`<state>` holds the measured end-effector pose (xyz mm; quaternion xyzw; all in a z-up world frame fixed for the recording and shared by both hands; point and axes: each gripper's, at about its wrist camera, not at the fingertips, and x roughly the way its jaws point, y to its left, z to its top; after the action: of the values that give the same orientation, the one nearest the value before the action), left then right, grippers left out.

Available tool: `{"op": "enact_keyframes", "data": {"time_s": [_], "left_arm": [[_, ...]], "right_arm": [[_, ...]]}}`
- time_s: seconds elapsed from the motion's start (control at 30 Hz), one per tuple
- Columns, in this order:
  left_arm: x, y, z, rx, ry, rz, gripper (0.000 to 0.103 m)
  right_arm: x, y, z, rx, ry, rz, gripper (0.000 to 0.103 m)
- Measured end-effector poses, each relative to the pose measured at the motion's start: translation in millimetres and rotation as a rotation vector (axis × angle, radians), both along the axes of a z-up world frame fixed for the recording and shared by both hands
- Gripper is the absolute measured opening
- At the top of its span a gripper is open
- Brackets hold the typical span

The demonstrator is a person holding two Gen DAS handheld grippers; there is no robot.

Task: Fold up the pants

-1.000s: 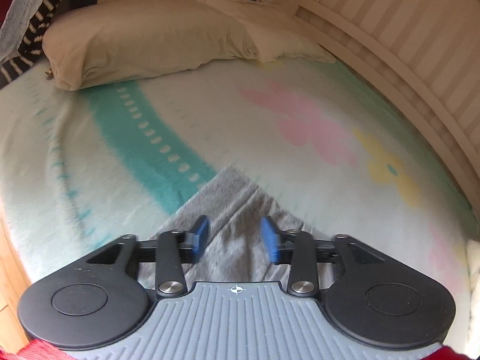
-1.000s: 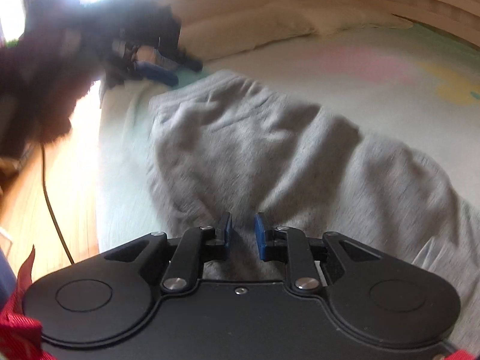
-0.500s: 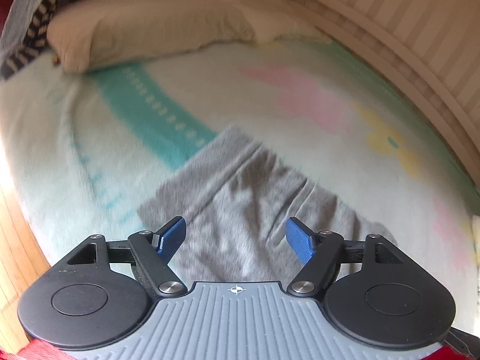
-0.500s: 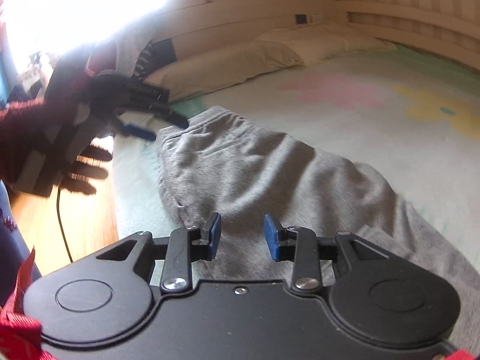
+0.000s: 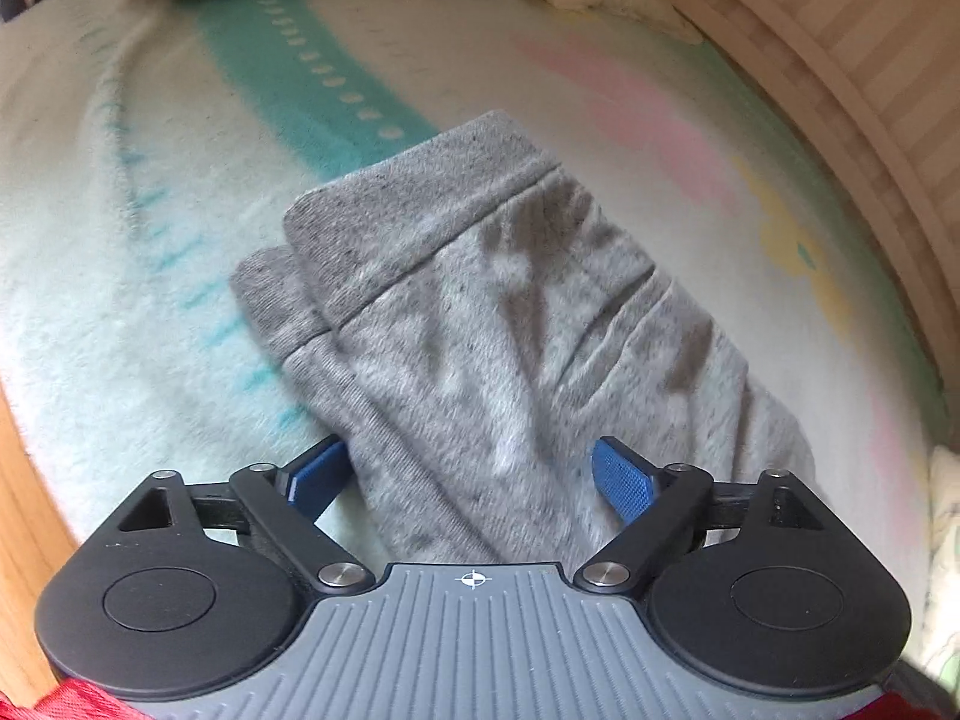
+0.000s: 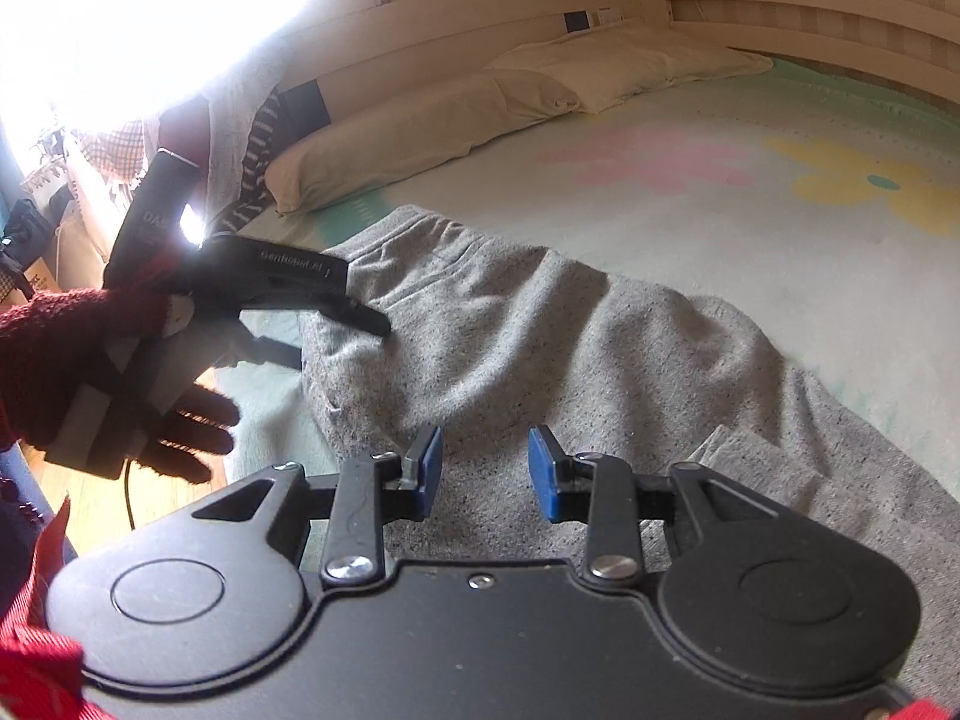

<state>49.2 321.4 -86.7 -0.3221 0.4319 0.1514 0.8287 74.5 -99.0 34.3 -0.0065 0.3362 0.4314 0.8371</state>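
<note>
A: Bedroom, pastel flower blanket [image 5: 108,324] on the bed, pillows [image 6: 420,120] at the head. Where are the pants?

B: Grey pants [image 5: 480,324] lie lengthwise on the blanket near the bed's edge, cuffs stacked one leg on the other, a bit offset.

A: Claws?

B: Left gripper [image 5: 474,474] is spread wide, hovering over the cuff end, fabric between the pads but nothing pinched. Right gripper [image 6: 483,471] is parted too, low over the mid-leg, holding nothing.

A: Step in hand?

B: Looks like picking grips for the next fold. I'd bring the left down on both cuffs so both layers get caught, square the offset cuff first, then carry across with the right pinning the crease line. Wrinkles near the cuffs want smoothing or they'll fold in.
</note>
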Motion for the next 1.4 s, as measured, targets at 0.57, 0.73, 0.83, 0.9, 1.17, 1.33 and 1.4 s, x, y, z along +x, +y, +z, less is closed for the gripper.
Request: {"op": "enact_keyframes", "data": {"time_s": [0.57, 0.73, 0.83, 0.9, 1.17, 1.33, 1.4], "left_arm": [[16.9, 20.0, -9.0, -0.083, -0.165, 0.119, 0.044], [11.3, 18.6, 6.6, -0.069, -0.193, 0.100, 0.018], [10.0, -0.5, 32.7, 0.019, -0.231, 0.057, 0.017], [8.4, -18.3, 56.1, 0.074, -0.279, 0.017, 0.017], [0.9, -116.6, 137.9, 0.245, -0.475, -0.244, 0.017], [4.1, -196.5, 150.5, 0.283, -0.542, -0.449, 0.017], [5.9, -227.7, 145.5, 0.280, -0.544, -0.528, 0.017]], "right_arm": [[5.6, -3.1, -11.5, 0.002, 0.043, -0.031, 0.044], [8.0, -10.9, -5.3, 0.031, 0.051, -0.061, 0.044], [14.4, -20.5, -2.1, 0.059, 0.077, -0.103, 0.044], [19.5, -28.4, 1.8, 0.057, 0.083, -0.139, 0.044], [42.1, -79.9, 30.5, 0.078, 0.128, -0.270, 0.044], [51.8, -119.9, 44.1, 0.085, 0.194, -0.335, 0.045], [52.4, -136.3, 44.7, 0.082, 0.226, -0.354, 0.045]]}}
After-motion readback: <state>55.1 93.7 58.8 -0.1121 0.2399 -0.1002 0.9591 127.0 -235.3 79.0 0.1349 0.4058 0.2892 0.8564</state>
